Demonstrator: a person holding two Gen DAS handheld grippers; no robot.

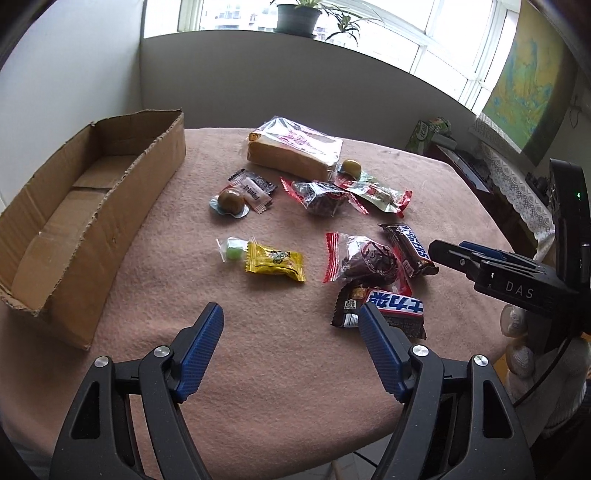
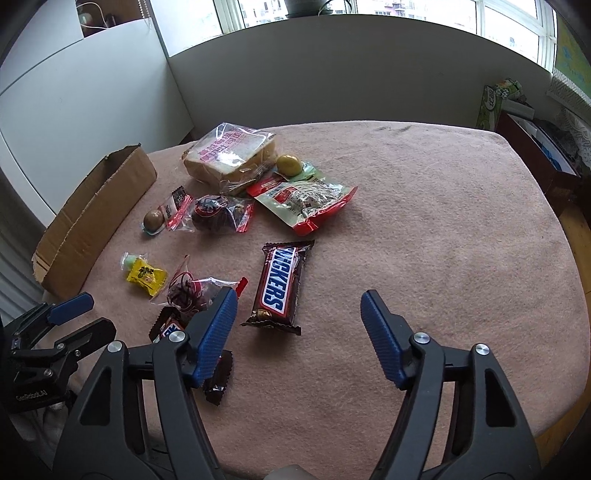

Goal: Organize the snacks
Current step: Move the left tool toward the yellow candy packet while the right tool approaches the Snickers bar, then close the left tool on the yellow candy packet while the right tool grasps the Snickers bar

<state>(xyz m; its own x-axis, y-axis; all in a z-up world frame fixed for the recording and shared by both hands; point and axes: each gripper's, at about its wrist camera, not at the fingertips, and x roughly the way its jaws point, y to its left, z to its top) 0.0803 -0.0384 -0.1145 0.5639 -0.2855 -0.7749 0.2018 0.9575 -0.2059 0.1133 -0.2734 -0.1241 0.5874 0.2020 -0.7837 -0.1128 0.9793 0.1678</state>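
Far left, a cardboard box (image 1: 92, 221), long axis running away toward the wall, on a pink cloth-covered table (image 1: 277, 369). Mid-table, scattered snacks: bagged bread (image 1: 295, 147) at the back, yellow packet (image 1: 275, 261) lying crosswise, Snickers bar (image 2: 280, 282) lengthwise toward the window (image 1: 406, 33). Potted plants (image 1: 299, 16) on the sill. Low over the near edge, left gripper (image 1: 290, 325) spread wide, holding nothing; right gripper (image 2: 299, 314) likewise agape, bar between its fingers, untouched.
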